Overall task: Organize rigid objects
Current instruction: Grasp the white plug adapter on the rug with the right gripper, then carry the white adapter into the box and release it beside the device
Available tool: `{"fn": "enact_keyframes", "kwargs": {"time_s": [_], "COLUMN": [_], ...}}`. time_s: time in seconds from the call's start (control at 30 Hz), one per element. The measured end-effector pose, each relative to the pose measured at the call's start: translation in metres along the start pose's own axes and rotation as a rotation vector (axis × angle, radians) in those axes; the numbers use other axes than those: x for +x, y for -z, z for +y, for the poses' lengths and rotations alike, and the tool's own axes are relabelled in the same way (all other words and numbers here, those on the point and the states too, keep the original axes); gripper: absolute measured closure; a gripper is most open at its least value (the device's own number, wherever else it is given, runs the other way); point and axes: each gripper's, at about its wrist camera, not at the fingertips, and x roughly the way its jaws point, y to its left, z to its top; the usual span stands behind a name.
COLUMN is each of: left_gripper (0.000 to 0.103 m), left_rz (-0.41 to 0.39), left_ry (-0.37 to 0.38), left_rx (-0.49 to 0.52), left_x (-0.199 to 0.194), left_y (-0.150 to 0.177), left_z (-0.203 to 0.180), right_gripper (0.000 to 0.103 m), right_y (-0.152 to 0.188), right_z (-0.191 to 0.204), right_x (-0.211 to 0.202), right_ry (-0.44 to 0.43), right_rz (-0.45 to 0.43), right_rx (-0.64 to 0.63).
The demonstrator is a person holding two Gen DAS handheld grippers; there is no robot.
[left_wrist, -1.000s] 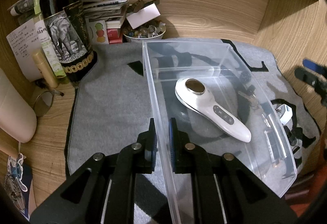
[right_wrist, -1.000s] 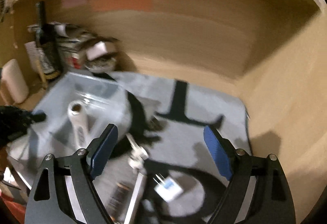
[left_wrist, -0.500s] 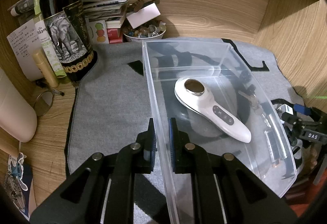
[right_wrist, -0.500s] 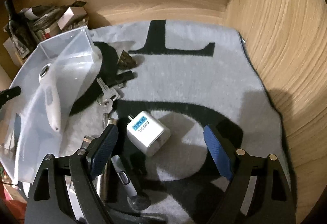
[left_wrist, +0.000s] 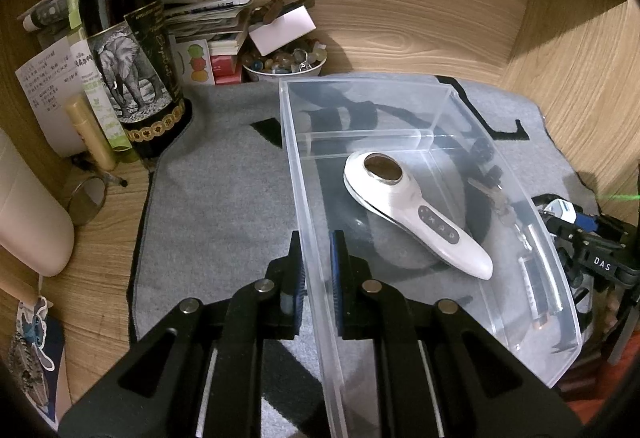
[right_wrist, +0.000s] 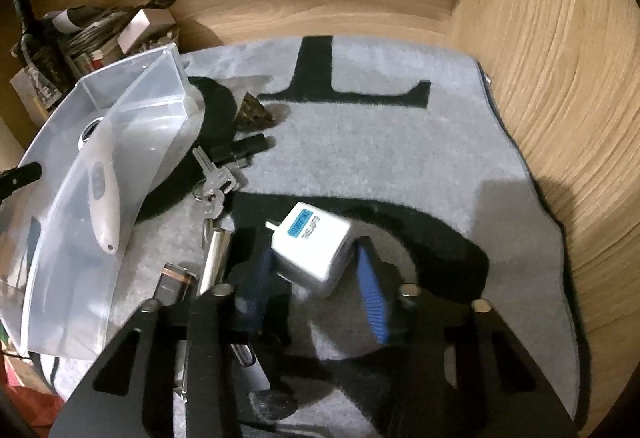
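While my left hand-held gripper (left_wrist: 316,278) stays out of it, clenched on the near wall of the clear plastic bin (left_wrist: 496,166), my right hand-held gripper (right_wrist: 316,278) has its blue pads on either side of the white charger plug (right_wrist: 312,250), apparently pinching it just above the grey mat (right_wrist: 400,142). I see a white handheld massager (left_wrist: 416,214) lying inside the bin. Beside the plug, keys (right_wrist: 212,182) and a silver tube (right_wrist: 214,258) lie on the mat. Further left on the desk stands a dark wine bottle (left_wrist: 128,50).
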Motion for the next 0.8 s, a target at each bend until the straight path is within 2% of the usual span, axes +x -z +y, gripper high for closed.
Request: {"fn": "enact_keyframes", "kwargs": {"time_s": [0.13, 0.4, 0.8], "left_gripper": [0.093, 0.093, 0.093], "left_rz": [-0.001, -0.001, -0.004], "left_ry": [0.000, 0.003, 0.016], "left_rx": [0.001, -0.001, -0.002], "left_x": [0.000, 0.000, -0.001], "left_y": [0.000, -0.001, 0.000], "left_z": [0.000, -0.001, 0.001], "right_gripper": [0.077, 0.077, 0.077], "right_y": [-0.005, -0.018, -0.058], "right_z": [0.003, 0.011, 0.051], "right_x": [-0.007, -0.016, -0.049], "right_ry": [0.002, -0.004, -0.051], "right_rz": [-0.030, -0.078, -0.230], "right_rx": [-0.014, -0.031, -0.153]}}
